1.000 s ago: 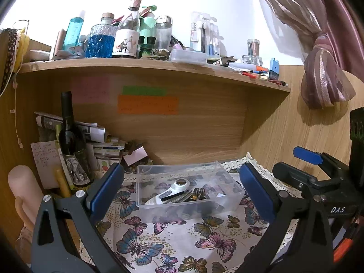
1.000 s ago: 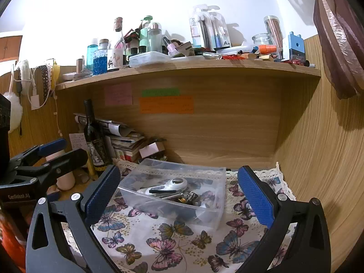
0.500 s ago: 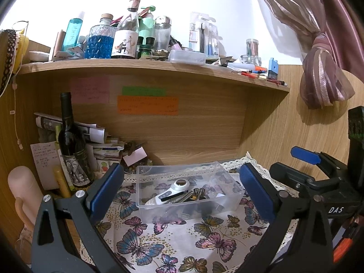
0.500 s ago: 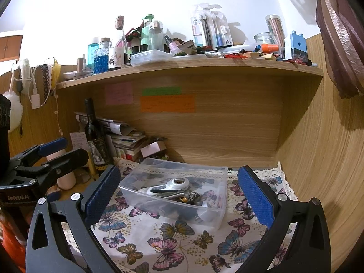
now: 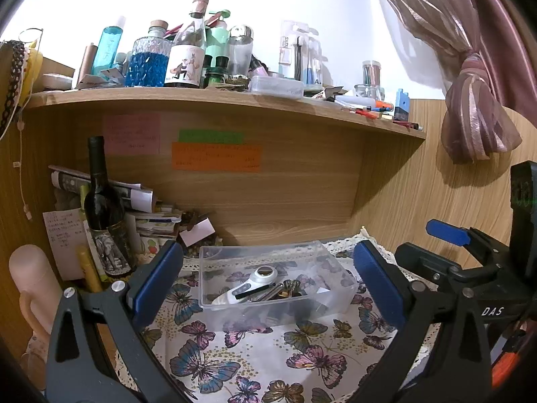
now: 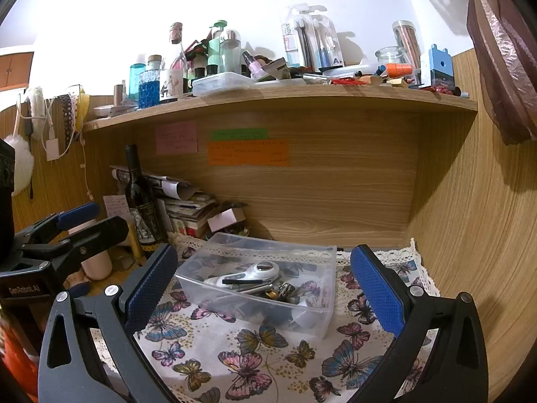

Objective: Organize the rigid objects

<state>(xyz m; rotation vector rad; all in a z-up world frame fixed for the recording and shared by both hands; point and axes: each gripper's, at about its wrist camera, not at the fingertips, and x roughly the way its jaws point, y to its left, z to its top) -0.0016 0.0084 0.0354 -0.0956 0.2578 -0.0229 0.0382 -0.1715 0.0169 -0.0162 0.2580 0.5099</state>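
A clear plastic box (image 5: pixel 322 297) (image 6: pixel 315 315) stands on the butterfly cloth (image 5: pixel 255 362) (image 6: pixel 235 362) under the wooden shelf. In it lie a white gadget with a round window (image 5: pixel 255 277) (image 6: pixel 258 272), a black stick and several small metal items. My left gripper (image 5: pixel 268 282) is open and empty, short of the box. My right gripper (image 6: pixel 265 292) is open and empty, also short of the box. The right gripper also shows at the right of the left wrist view (image 5: pixel 446 245); the left gripper shows at the left of the right wrist view (image 6: pixel 80 225).
A dark wine bottle (image 5: pixel 104 215) (image 6: pixel 142 208) and stacked papers (image 5: pixel 151 215) stand at the back left. A pink cup (image 5: pixel 30 288) sits far left. The shelf top (image 5: pixel 235 97) is crowded with bottles and small items. A wooden wall (image 6: pixel 470 235) and a curtain (image 5: pixel 470 100) close the right side.
Both views have shifted only slightly; the box sits a little lower in the right wrist view. Both grippers stay open and empty.
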